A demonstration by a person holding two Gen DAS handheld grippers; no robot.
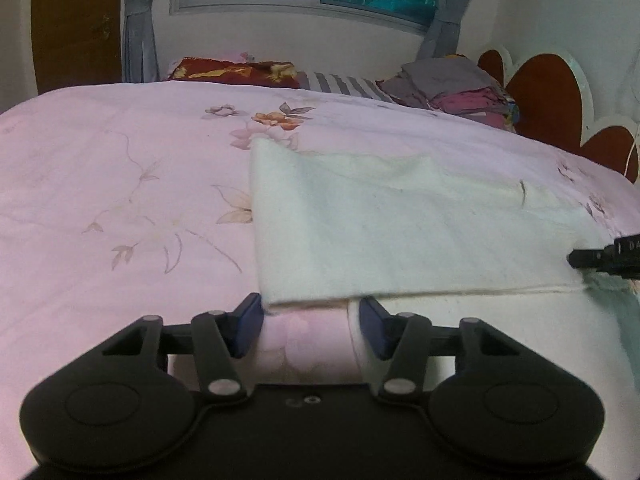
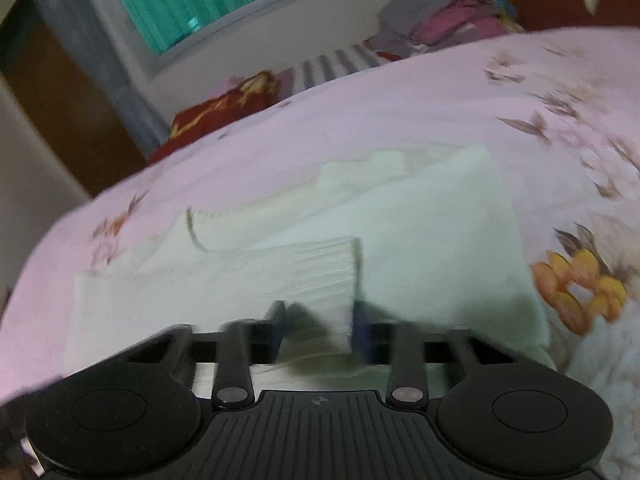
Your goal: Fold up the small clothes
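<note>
A bed covered by a pink floral-printed sheet (image 1: 100, 168) is seen, on which a cream-white knitted garment (image 1: 400, 232) is spread flat, partly folded over itself. The black left gripper (image 1: 311, 330) is held with its blue pads spread apart at the garment's near corner, nothing pinched. The right gripper (image 2: 318, 330) is blurred; a ribbed cuff lies between its pads, and whether it is pinched cannot be told.

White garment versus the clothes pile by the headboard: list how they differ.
The white garment is one pale piece, the clothes pile grey and pink. The white garment lies spread out up close; the clothes pile is stacked at the far side. Both lie on the bed.
</note>
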